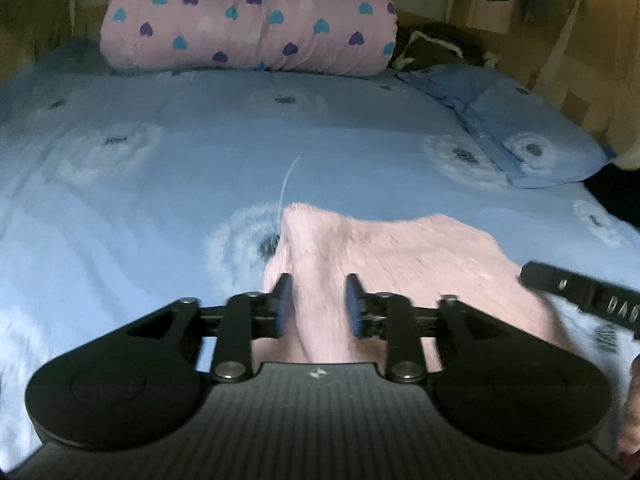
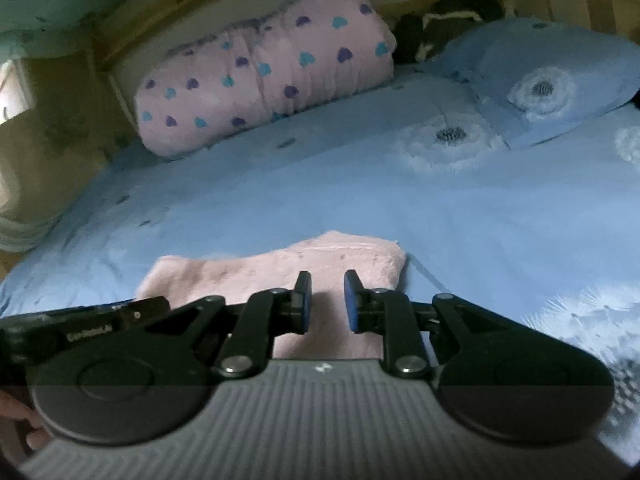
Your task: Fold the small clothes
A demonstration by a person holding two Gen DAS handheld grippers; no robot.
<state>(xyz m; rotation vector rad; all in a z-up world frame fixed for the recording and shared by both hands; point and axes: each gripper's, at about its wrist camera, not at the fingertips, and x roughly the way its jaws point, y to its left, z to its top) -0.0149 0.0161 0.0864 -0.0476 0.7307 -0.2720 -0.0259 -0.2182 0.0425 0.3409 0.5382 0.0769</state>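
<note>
- Left gripper (image 1: 318, 300): jaws apart, a ridge of pink cloth running up between them. The picture is blurred, so whether the pads press on the fabric cannot be told.
- Right gripper (image 2: 327, 300): jaws part-way apart, low over the cloth; a gap shows between the blue pads and nothing is pinched. Its black body also enters the left view from the right edge.
- Cloth (image 2: 280, 268): small, pink, fuzzy, lying on the bed just ahead of and under both grippers. In the right view it lies as a flat layered shape, its far right corner just beyond the right finger. In the left view it rises to a raised point ahead of the left finger.
- Bed (image 1: 160, 184): light blue cover with white flower prints, spreading out ahead of both grippers.
- Quilt (image 1: 248, 20): pink with blue and purple hearts, rolled, at the far end.
- Pillow (image 2: 552, 76): blue, flower print, far right, beside the quilt.
- Dark bundle (image 2: 452, 16): behind the pillow; kind unclear.
</note>
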